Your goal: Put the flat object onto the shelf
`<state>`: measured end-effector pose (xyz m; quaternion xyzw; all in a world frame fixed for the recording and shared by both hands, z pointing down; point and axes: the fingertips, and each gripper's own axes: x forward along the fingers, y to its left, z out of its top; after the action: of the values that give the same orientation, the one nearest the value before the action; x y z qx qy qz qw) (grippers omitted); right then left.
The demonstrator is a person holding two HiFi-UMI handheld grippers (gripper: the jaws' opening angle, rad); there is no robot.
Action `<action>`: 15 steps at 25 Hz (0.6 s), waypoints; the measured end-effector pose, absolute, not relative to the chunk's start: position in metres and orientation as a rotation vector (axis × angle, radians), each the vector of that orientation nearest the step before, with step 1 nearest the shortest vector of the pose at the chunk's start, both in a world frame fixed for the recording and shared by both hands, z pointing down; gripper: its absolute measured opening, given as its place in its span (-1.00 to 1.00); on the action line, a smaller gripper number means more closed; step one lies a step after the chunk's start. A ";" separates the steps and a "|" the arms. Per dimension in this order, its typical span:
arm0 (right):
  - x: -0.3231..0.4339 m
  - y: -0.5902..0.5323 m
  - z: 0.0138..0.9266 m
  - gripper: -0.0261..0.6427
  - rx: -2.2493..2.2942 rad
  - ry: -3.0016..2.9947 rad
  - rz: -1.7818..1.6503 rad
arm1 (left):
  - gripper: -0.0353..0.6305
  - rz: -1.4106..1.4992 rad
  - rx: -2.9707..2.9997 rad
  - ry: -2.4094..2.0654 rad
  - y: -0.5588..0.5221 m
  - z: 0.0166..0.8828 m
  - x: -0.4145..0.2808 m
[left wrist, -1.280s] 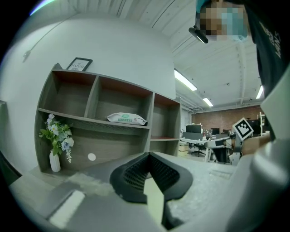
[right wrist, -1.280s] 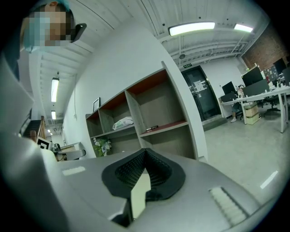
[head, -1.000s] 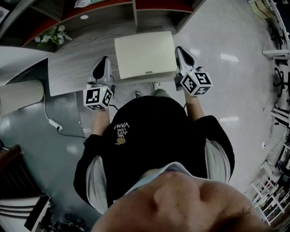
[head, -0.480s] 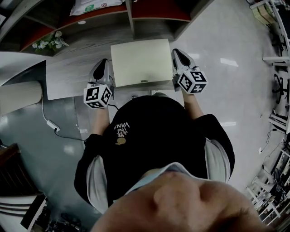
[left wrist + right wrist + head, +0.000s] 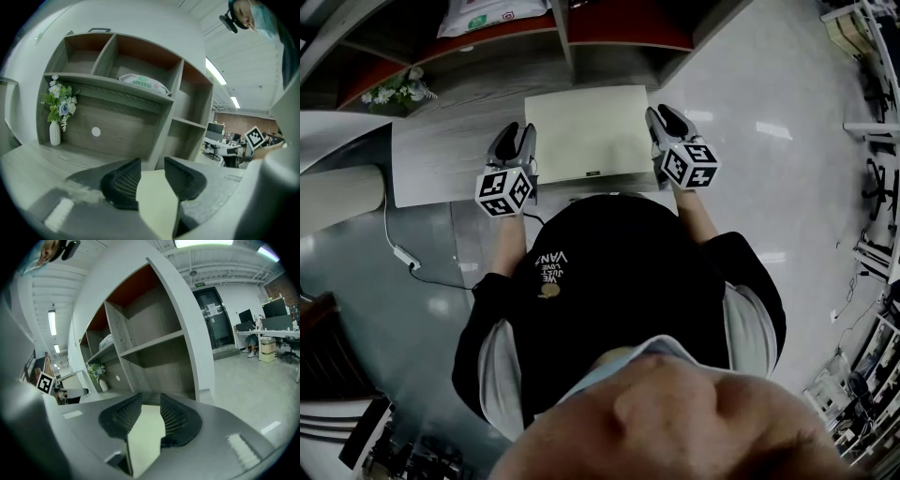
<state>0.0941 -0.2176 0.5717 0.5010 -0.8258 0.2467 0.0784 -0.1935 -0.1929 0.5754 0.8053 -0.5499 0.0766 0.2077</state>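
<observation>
The flat object is a cream board [image 5: 586, 131] lying on the grey wooden top [image 5: 450, 159] in front of the shelf unit [image 5: 563, 37]. My left gripper [image 5: 517, 142] is at its left edge and my right gripper [image 5: 661, 127] at its right edge. Both pairs of jaws have just been opening. In the left gripper view the board [image 5: 157, 206] runs between the parted jaws of the left gripper [image 5: 152, 176], and the pads stand off it. The right gripper view shows the same: the board [image 5: 145, 441] in the gap of the right gripper [image 5: 151, 416].
The shelf unit has several open compartments; a white bag [image 5: 143, 83] lies on an upper one. A white vase of flowers [image 5: 56, 112] stands at the back left of the wooden top. A cable [image 5: 398, 248] trails on the floor at left. Office desks [image 5: 267, 331] stand far right.
Both grippers carried the board toward the shelf unit and lower, onto the wooden top. Their jaws, shut on the board's edges before, now stand apart.
</observation>
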 end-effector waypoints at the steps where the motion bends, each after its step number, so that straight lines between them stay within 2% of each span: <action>1: 0.094 -0.219 0.576 -0.54 1.486 -2.463 0.750 | -0.43 0.216 2.223 -1.522 -0.193 0.581 -0.193; 8: 0.092 -0.226 0.604 -0.25 1.410 -2.401 0.831 | -0.07 0.282 2.112 -1.476 -0.192 0.614 -0.194; 15: 0.093 -0.232 0.639 -0.14 1.333 -2.334 0.978 | 0.07 0.362 2.022 -1.397 -0.204 0.647 -0.189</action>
<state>0.0935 -0.2317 0.6389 0.4613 -0.8080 0.3384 0.1404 -0.1888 -0.2043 0.6470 0.7704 -0.5321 0.1379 0.3230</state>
